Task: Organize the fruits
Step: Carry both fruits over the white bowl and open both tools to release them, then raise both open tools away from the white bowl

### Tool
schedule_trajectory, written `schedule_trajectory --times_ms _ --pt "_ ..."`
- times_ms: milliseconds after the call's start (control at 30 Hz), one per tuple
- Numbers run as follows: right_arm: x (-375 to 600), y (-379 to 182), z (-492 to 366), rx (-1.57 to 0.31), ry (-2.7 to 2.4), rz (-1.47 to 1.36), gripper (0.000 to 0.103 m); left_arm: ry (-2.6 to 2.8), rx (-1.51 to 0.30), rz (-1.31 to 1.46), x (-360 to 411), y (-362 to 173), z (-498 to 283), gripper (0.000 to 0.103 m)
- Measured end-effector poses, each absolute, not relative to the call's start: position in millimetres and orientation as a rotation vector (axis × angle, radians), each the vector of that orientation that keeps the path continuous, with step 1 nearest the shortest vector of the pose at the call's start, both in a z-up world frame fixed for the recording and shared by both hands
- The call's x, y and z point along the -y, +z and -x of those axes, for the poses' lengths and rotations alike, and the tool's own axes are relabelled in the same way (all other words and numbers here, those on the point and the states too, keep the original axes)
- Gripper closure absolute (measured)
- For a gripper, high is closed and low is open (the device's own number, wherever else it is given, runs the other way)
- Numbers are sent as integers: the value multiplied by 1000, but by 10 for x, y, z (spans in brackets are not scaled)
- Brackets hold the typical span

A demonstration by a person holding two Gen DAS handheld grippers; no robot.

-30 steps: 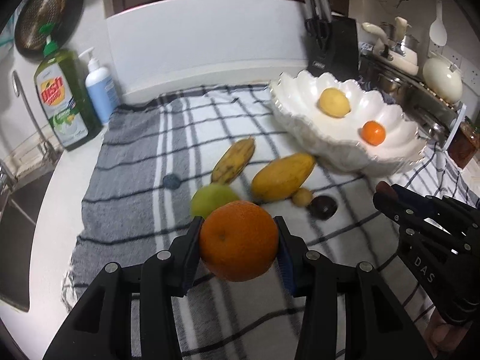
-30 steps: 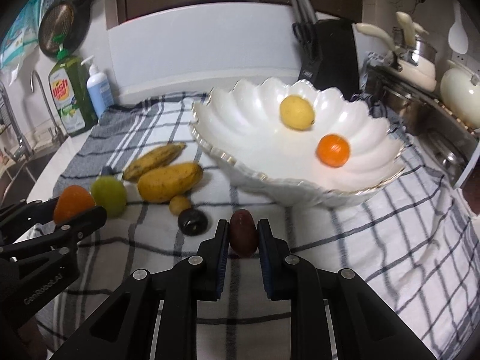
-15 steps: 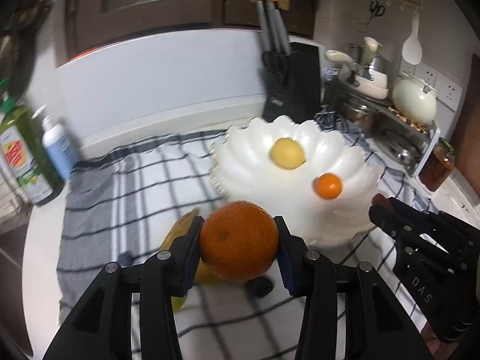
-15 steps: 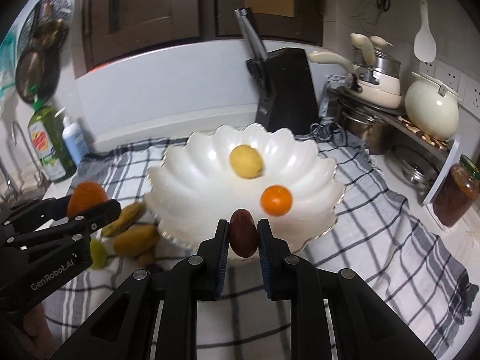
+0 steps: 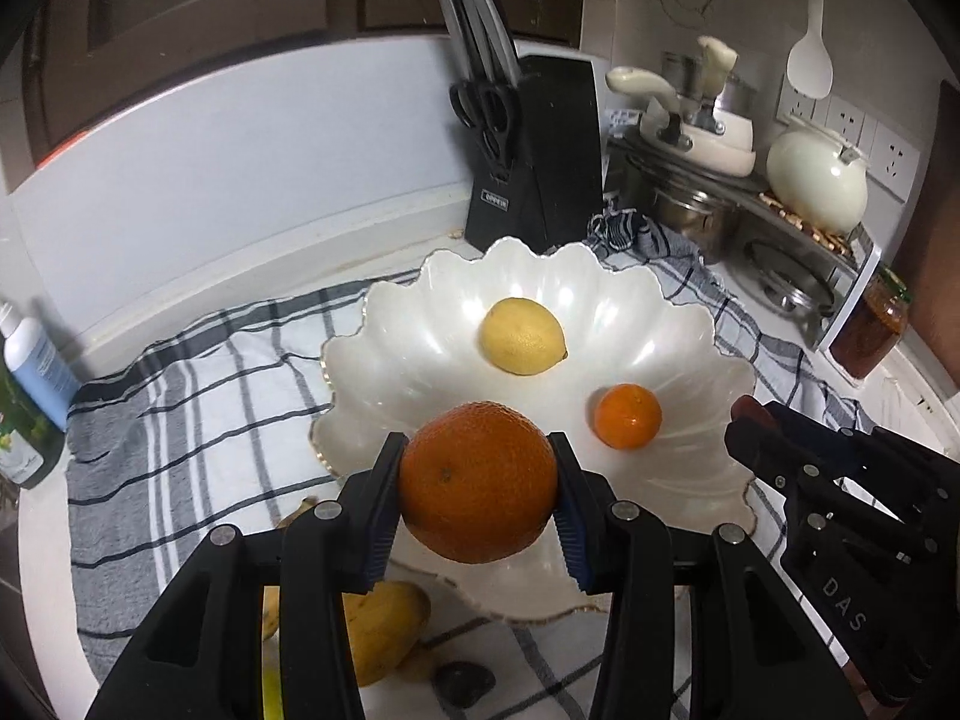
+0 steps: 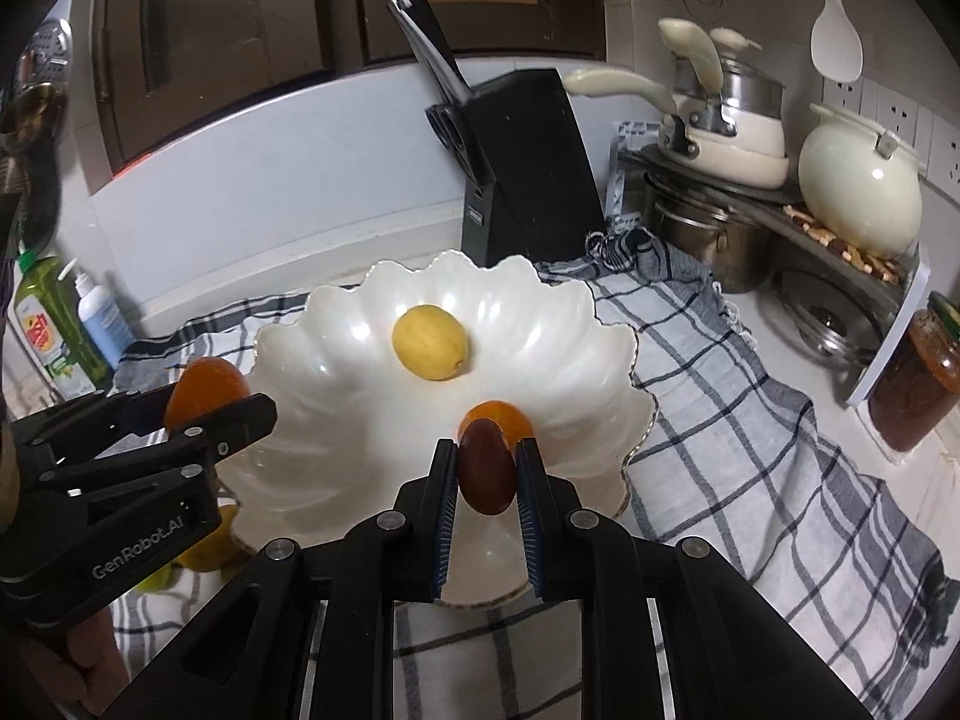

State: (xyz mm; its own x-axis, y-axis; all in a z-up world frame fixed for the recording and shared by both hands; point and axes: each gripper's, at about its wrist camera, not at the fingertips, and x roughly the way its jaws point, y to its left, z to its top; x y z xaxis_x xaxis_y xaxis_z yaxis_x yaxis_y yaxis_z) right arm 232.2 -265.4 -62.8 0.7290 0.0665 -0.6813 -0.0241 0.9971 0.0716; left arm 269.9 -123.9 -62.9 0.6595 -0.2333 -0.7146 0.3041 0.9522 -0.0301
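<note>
My left gripper (image 5: 478, 495) is shut on a large orange (image 5: 478, 482), held in the air over the near left rim of the white scalloped bowl (image 5: 384, 360). My right gripper (image 6: 485, 477) is shut on a small dark red-brown fruit (image 6: 487, 468), above the bowl's (image 6: 300, 372) near side. A lemon (image 5: 522, 335) and a small tangerine (image 5: 627, 416) lie inside the bowl. In the right wrist view the left gripper (image 6: 213, 405) shows at the left with the orange (image 6: 207, 389). A mango (image 5: 378, 630) and a dark fruit (image 5: 465, 682) lie on the cloth below.
A checked cloth (image 6: 750, 420) covers the counter. A black knife block (image 5: 534, 150) stands behind the bowl. Pots and a cream kettle (image 6: 858, 180) fill a rack at the right, with a jar (image 6: 915, 384) beside it. Soap bottles (image 6: 66, 324) stand at the far left.
Both grippers have risen and moved toward the bowl, carrying the orange and the dark fruit. The bowl now lies directly under them; the loose fruits have dropped to the lower edge of view.
</note>
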Motion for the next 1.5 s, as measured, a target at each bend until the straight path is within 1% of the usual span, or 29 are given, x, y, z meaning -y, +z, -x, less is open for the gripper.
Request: schedule_trajectory --times_ms 433,500,533,567,600,633,667,700,767,800,833,900,967,1000,1133,1200,1433,1500 --pt "2680 -831 -2442 -808 58 -58 82 -299 -885 -104 1333 -894 -2845 57" --pt "2676 -823 -2431 -802 50 -53 80 -295 -895 -108 1330 -916 -2844 56" --pt "2675 -818 -2428 -800 47 -52 77 -293 -896 -110 1324 -920 -2845 53" --pt "2677 -811 -2427 -796 42 -51 67 -284 -888 -111 1314 -912 -2831 44" --pt "2675 -800 -2415 -791 33 -49 56 -277 -880 -112 1304 -898 -2820 37" --pt "2683 -784 -2399 -782 22 -49 51 -271 -872 -114 1290 -880 -2807 36" --pt "2689 -764 -2382 -770 13 -49 43 -270 -866 -114 1278 -859 -2797 34" --pt "2693 -746 -2371 -762 6 -47 37 -268 -862 -115 1270 -844 -2792 32" --pt "2700 -706 -2352 -748 -14 -44 31 -256 -851 -121 1251 -799 -2777 28" --pt "2703 -684 -2339 -742 -21 -43 26 -252 -844 -123 1243 -780 -2769 23" --pt "2704 -660 -2324 -733 -31 -41 23 -243 -836 -126 1230 -757 -2754 20" --pt "2712 -605 -2295 -715 -56 -36 14 -215 -813 -132 1192 -700 -2714 13" --pt "2711 -551 -2275 -702 -75 -33 9 -204 -800 -132 1144 -653 -2683 9" --pt "2706 -524 -2259 -695 -82 -32 8 -202 -796 -132 1123 -631 -2671 8" --pt "2626 -399 -2202 -671 -75 -25 8 -173 -764 -144 1011 -512 -2562 7" --pt "2557 -338 -2168 -658 -68 -18 8 -160 -755 -140 938 -466 -2521 4" --pt "2272 -181 -2058 -624 -53 15 8 -90 -694 -144 578 -266 -2313 2" --pt "2179 -157 -2020 -618 -43 23 7 -67 -681 -141 462 -224 -2248 0"
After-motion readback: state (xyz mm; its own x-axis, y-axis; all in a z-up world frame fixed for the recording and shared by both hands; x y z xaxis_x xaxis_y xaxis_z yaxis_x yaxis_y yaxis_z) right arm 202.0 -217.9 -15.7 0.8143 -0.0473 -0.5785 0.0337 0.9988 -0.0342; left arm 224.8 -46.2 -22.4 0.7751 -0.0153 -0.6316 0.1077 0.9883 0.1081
